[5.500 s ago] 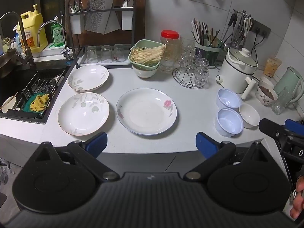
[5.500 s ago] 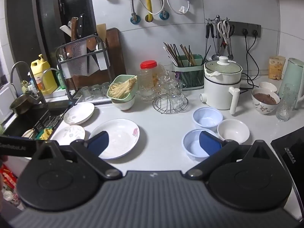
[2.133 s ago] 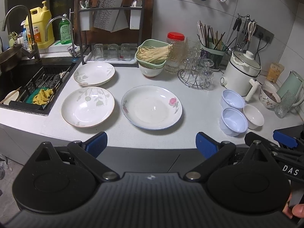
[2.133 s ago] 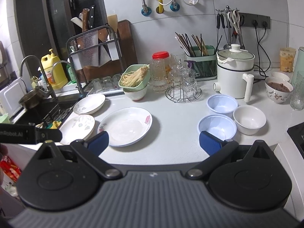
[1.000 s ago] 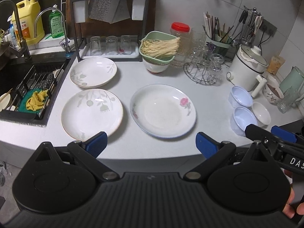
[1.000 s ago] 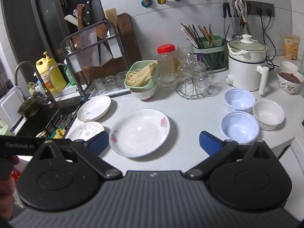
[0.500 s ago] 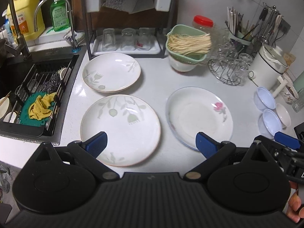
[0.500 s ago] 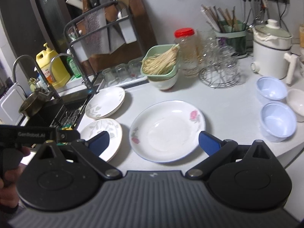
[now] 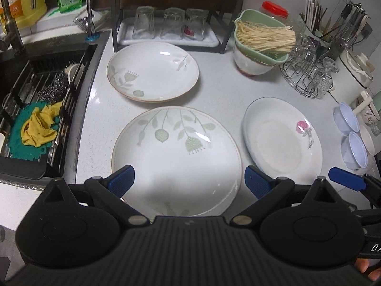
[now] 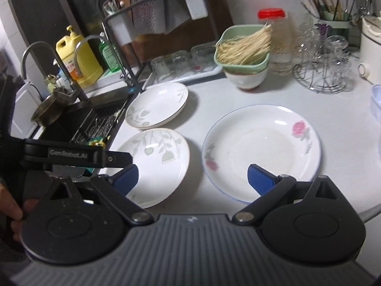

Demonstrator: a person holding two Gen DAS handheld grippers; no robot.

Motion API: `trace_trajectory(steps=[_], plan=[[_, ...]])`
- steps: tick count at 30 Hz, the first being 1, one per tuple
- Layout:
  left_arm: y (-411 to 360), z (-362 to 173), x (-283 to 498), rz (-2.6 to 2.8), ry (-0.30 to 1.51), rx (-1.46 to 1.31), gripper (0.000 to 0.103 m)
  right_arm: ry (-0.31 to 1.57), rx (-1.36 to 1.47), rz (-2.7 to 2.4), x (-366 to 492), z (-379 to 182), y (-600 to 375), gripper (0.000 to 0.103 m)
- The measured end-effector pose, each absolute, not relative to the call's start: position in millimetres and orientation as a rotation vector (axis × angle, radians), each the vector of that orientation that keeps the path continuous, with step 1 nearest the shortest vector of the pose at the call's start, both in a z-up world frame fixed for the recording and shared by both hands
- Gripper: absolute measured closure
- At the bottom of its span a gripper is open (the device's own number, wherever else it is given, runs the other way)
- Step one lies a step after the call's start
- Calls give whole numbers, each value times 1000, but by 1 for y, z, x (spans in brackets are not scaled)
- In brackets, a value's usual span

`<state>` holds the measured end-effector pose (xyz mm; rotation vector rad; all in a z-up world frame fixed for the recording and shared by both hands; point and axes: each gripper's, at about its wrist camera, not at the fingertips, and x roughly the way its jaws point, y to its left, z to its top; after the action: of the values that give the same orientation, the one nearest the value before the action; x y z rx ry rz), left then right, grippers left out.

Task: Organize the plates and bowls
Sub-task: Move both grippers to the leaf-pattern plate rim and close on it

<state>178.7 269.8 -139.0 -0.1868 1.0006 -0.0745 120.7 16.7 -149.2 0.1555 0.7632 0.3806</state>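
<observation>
Left gripper [image 9: 188,178]: spread wide, empty, poised low over near rim of leaf-print plate [image 9: 176,159].
Right gripper [image 10: 191,175]: spread wide, empty, between leaf-print plate and rose plate [image 10: 262,152].
Leaf-print plate: flat on counter [image 9: 221,93], nearest the edge, beside sink [image 9: 35,109]; untouched.
Rose plate: flat on counter just right of it; apart, not stacked.
Second leaf plate [image 9: 152,71]: farther back, in front of glass rack; separate.
Bowls: two pale blue bowls [image 9: 352,140] and a white one at far right, side by side, un-nested.
Progress: judged at the start; nothing stacked yet, all plates and bowls left to gather.
Writing: "GenRobot.AI" on left gripper body in right view; "DA…" fragment on right gripper; bottle labels unreadable.
</observation>
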Motion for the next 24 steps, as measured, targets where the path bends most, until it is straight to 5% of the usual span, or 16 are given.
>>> trace_trajectory(steps=[9, 17, 24], plan=[[308, -173, 196, -102, 1029, -204, 3, 850, 191, 408, 143, -181, 49, 5], [330, -188, 213, -126, 992, -148, 9, 928, 170, 458, 157, -206, 80, 37], [344, -210, 226, -169, 1010, -182, 34, 968, 187, 357, 175, -225, 79, 68]])
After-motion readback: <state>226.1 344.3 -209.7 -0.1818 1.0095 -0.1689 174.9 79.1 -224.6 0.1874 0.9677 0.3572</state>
